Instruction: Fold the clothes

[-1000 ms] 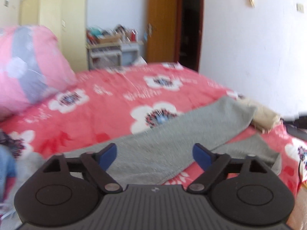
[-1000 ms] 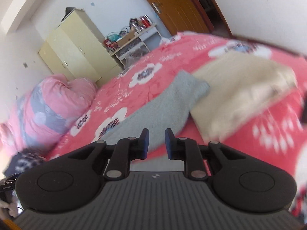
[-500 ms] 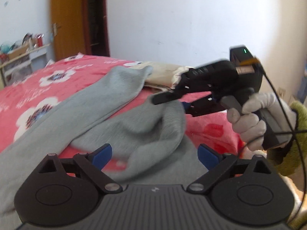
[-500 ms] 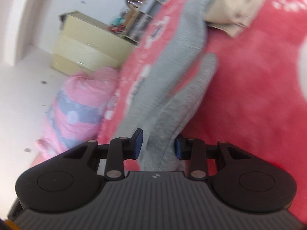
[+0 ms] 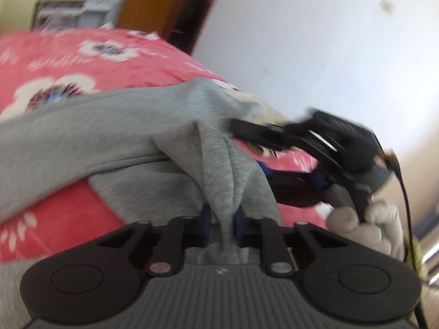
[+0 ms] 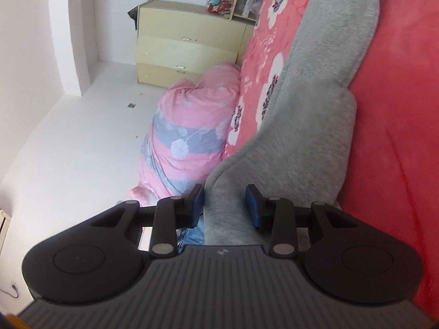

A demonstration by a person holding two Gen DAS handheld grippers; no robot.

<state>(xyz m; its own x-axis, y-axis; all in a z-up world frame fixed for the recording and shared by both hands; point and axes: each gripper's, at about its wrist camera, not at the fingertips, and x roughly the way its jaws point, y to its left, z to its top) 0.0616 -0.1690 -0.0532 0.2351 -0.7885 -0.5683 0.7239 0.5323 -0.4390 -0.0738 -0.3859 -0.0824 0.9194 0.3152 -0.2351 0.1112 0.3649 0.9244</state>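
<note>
A grey knit garment (image 5: 115,131) lies stretched over the red flowered bed sheet (image 5: 90,65). My left gripper (image 5: 222,224) is shut on a bunched fold of it, and the cloth rises in pleats from between the blue pads. In the right wrist view the same grey garment (image 6: 315,104) runs up the frame. My right gripper (image 6: 225,205) stands open over its near end, with cloth between and behind the pads. The left wrist view, which is blurred, shows that gripper's black body (image 5: 343,148) at the garment's right edge, held by a gloved hand (image 5: 356,224).
A beige cloth (image 5: 263,109) lies beyond the grey garment near the white wall. A rolled pink and grey quilt (image 6: 192,126) sits at the bed's far end. A pale yellow cabinet (image 6: 186,46), a cluttered shelf (image 5: 68,8) and a brown door (image 5: 153,8) stand behind.
My left gripper has shut on a fold of the grey garment and lifted it. The right gripper's view has rolled further sideways, and its pads stand a little closer together around the cloth.
</note>
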